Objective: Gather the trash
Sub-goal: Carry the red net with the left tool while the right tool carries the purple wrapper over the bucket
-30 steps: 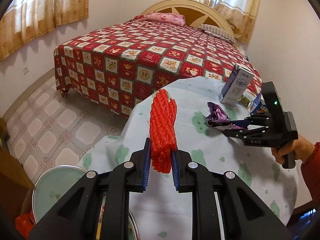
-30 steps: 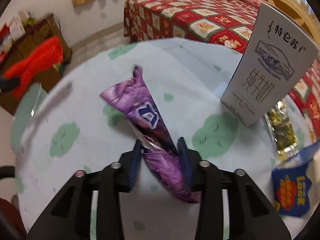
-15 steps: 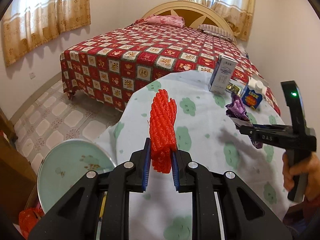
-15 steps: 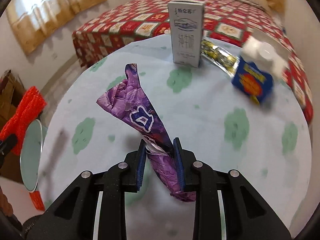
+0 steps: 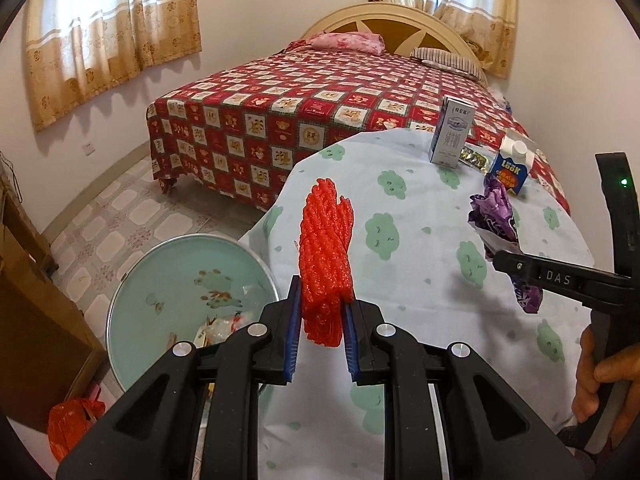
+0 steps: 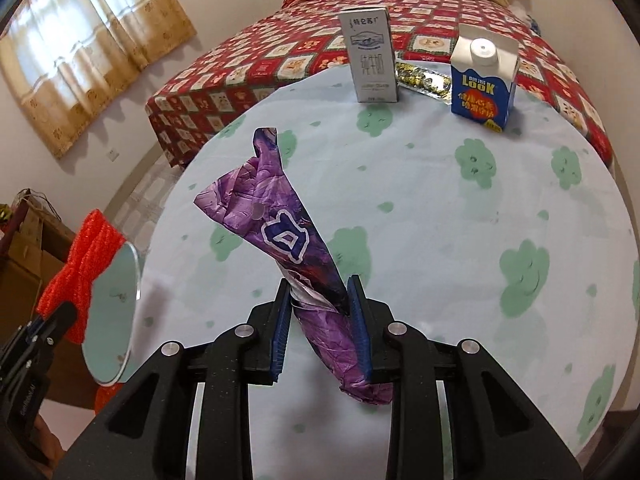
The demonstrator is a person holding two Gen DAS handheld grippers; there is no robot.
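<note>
My left gripper (image 5: 320, 312) is shut on a red foam net (image 5: 326, 256), held above the left edge of the round table (image 5: 420, 248); the net also shows in the right wrist view (image 6: 86, 264). My right gripper (image 6: 320, 316) is shut on a crumpled purple wrapper (image 6: 280, 224), lifted above the table; it also shows in the left wrist view (image 5: 498, 216). A pale green round bin (image 5: 180, 300) with some trash inside stands on the floor to the left of the table.
A grey-white milk carton (image 6: 372, 56), a blue LOOK carton (image 6: 482, 84) and a gold foil wrapper (image 6: 422, 78) stand at the table's far edge. A red patterned bed (image 5: 320, 116) lies behind. A brown cabinet (image 5: 28, 320) is at left.
Both grippers have pulled back and up from the table, each with its trash. The left view has swung so that more of the bin shows below the red net.
</note>
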